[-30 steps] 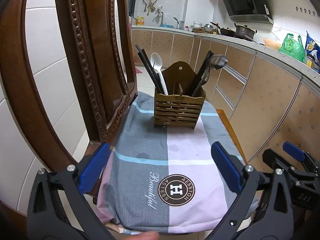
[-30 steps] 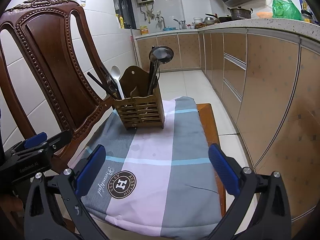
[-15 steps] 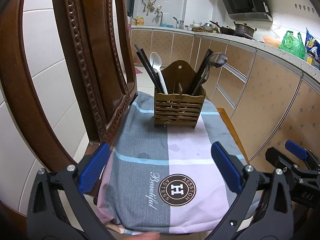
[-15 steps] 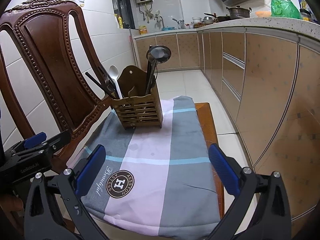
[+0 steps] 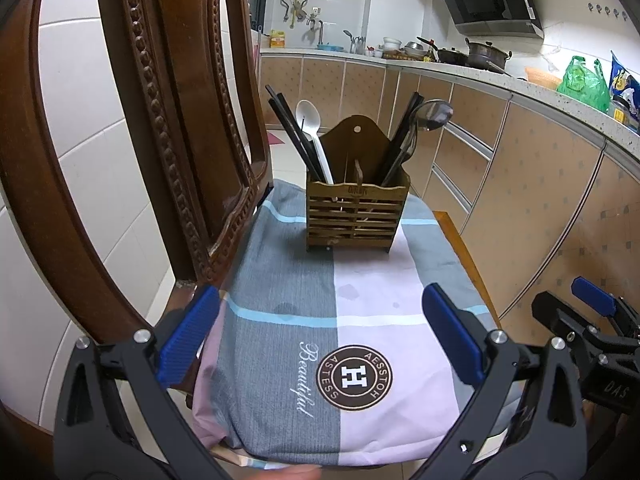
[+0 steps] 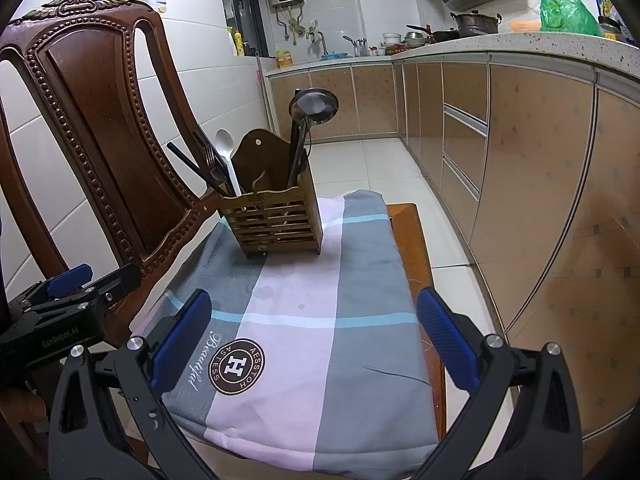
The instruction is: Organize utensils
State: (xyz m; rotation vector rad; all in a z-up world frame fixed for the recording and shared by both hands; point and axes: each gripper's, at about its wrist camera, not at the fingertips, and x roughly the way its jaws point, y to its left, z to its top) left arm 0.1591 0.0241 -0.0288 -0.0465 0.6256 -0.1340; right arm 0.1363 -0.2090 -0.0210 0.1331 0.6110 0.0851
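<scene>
One wooden utensil caddy [image 5: 357, 216] stands on one checked cushion [image 5: 344, 332], near its far edge, on one carved wooden chair [image 6: 100, 128]. In the caddy I count one white spoon [image 5: 310, 124], one steel ladle [image 6: 314, 106] and one fork [image 6: 210, 158]; the black chopsticks [image 5: 290, 132] sit in two bunches, too tangled to count singly. Two blue-padded grippers, the left gripper [image 5: 320, 340] and the right gripper [image 6: 312, 336], hang over the cushion's near edge. On the counter: one green bag [image 5: 580, 84].

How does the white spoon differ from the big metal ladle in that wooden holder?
The white spoon is pale with a small oval bowl; the metal ladle is dark and shiny with a larger round bowl. The spoon stands in the left compartment, the ladle in the right. Both stand bowl-up in the wooden holder.
</scene>
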